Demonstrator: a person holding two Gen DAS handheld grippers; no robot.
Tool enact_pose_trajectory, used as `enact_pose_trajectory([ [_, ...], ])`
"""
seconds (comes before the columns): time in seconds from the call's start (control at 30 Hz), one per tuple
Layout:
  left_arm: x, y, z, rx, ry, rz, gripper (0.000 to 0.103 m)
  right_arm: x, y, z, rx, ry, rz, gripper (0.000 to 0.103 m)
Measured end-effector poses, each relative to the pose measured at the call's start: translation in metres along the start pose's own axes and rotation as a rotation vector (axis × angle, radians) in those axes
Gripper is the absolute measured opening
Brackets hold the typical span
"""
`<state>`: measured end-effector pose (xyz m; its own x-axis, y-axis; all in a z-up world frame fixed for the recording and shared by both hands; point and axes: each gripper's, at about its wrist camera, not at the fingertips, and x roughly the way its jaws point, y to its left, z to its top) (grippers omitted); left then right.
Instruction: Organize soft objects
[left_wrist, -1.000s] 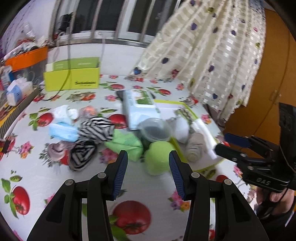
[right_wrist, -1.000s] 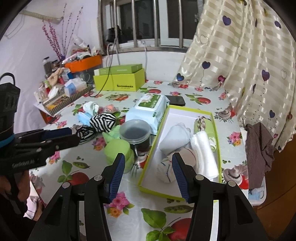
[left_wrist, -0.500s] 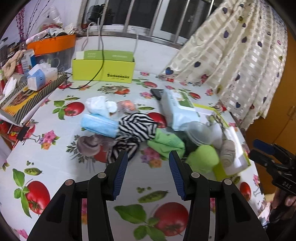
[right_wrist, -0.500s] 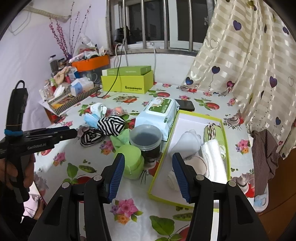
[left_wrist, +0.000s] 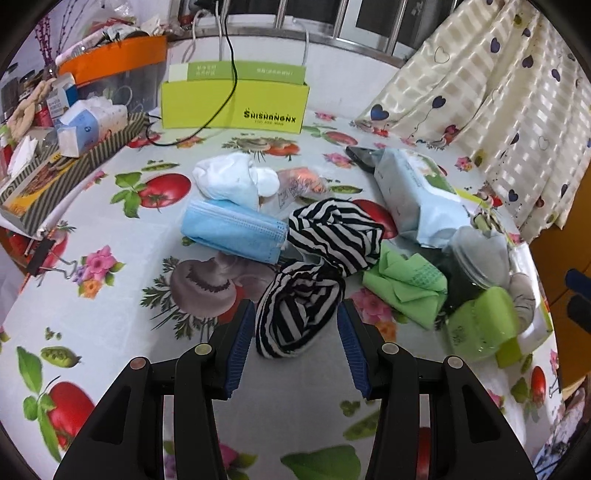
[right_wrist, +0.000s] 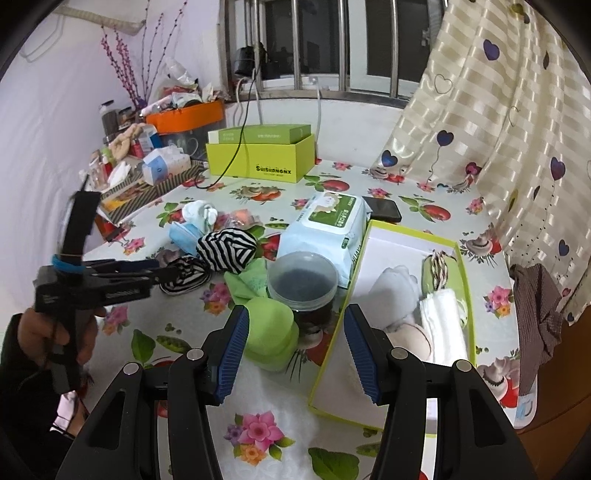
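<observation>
Reaching with your spread left gripper around the striped sock beside the green tray, you need to pinch it next.

On the worktop, a rolled sock lay between the fingers of the left hand-held gripper, a second sock just behind it. A face mask lay left of that one, a folded cloth right. Farther right stood a lidded jar, behind it a wipes pack, and beside both a tray holding towels.
</observation>
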<state>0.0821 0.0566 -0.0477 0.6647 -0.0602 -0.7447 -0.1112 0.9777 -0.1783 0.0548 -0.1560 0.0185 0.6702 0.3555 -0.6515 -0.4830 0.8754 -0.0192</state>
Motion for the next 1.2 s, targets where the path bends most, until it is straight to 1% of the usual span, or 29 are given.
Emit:
enact_pose_trajectory([
  [0.2, 0.024, 0.000, 0.000, 0.012, 0.040, 0.012, 0.048, 0.009, 0.007, 0.009, -0.017, 0.003, 0.004, 0.053],
  [0.33, 0.026, -0.005, -0.003, 0.050, 0.026, 0.039, 0.048, 0.017, 0.015, 0.016, -0.032, 0.008, 0.016, 0.053],
  [0.37, 0.026, -0.005, -0.002, 0.049, 0.026, 0.038, 0.046, 0.019, 0.017, 0.017, -0.036, 0.009, 0.018, 0.053],
  [0.4, 0.026, -0.005, -0.002, 0.048, 0.026, 0.034, 0.041, 0.021, 0.019, 0.019, -0.042, 0.011, 0.021, 0.053],
  [0.43, 0.026, -0.004, -0.002, 0.045, 0.024, 0.032, 0.022, 0.023, 0.022, 0.021, -0.049, 0.013, 0.023, 0.053],
  [0.47, 0.026, -0.003, -0.002, 0.044, 0.027, 0.027, 0.017, 0.025, 0.025, 0.023, -0.056, 0.015, 0.027, 0.053],
  [0.5, 0.025, -0.003, -0.003, 0.042, 0.027, 0.022, 0.016, 0.027, 0.028, 0.025, -0.066, 0.018, 0.031, 0.053],
  [0.53, 0.024, -0.002, -0.004, 0.039, 0.027, 0.015, 0.013, 0.030, 0.030, 0.027, -0.076, 0.024, 0.033, 0.053],
  [0.63, 0.021, 0.001, -0.006, 0.025, 0.026, -0.006, 0.012, 0.041, 0.043, 0.034, -0.135, 0.057, 0.037, 0.053],
  [0.83, 0.013, 0.010, -0.013, 0.004, 0.024, -0.026, 0.012, 0.080, 0.076, 0.046, -0.365, 0.194, 0.045, 0.053],
  [0.93, 0.008, 0.017, -0.015, -0.012, 0.019, -0.036, 0.012, 0.109, 0.092, 0.046, -0.495, 0.302, 0.064, 0.053],
  [1.0, 0.005, 0.021, -0.016, -0.020, 0.014, -0.038, 0.012, 0.126, 0.095, 0.045, -0.546, 0.360, 0.053, 0.053],
  [1.13, 0.002, 0.029, -0.018, -0.040, 0.012, -0.048, 0.012, 0.159, 0.094, 0.045, -0.582, 0.488, 0.053, 0.053],
  [1.2, 0.001, 0.031, -0.019, -0.046, 0.012, -0.053, 0.012, 0.170, 0.095, 0.046, -0.604, 0.529, 0.041, 0.053],
])
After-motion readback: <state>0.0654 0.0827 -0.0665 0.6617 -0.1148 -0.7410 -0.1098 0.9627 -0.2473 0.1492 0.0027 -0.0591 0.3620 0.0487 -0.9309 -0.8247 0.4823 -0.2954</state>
